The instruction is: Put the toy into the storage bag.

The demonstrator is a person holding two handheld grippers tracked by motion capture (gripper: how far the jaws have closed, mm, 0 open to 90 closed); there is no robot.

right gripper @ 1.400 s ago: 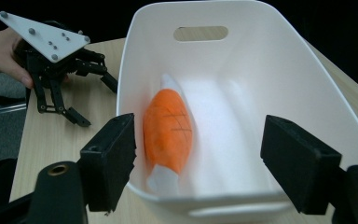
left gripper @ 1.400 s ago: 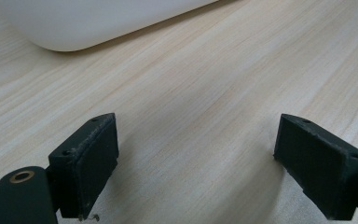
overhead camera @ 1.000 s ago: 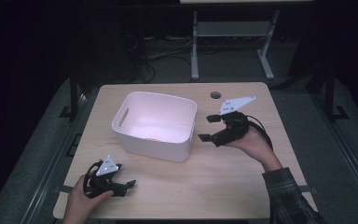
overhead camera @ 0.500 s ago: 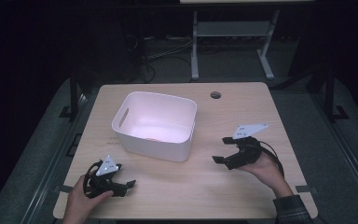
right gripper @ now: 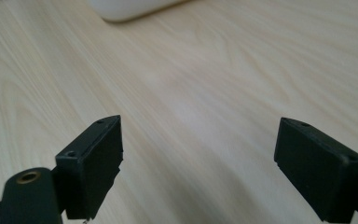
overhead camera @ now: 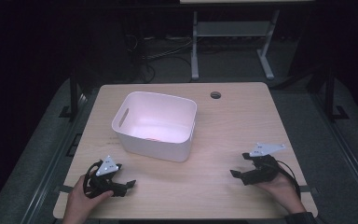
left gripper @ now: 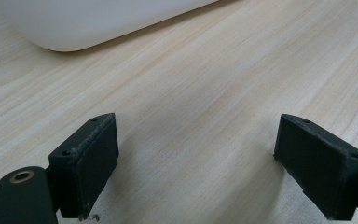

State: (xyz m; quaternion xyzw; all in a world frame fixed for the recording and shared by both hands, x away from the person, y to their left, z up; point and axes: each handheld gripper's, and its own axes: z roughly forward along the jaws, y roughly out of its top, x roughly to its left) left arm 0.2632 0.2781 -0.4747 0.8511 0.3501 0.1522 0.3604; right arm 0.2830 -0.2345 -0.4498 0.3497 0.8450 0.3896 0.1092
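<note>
Rest both the left hand-held gripper [overhead camera: 129,183] and the right hand-held gripper [overhead camera: 233,173], jaws spread empty, low on the surface [overhead camera: 223,126], clear of the white bin [overhead camera: 154,125].

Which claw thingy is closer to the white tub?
The left gripper. It sits just in front of the tub, near its front corner. The right gripper is off toward the table's right side, with more bare wood between.
</note>
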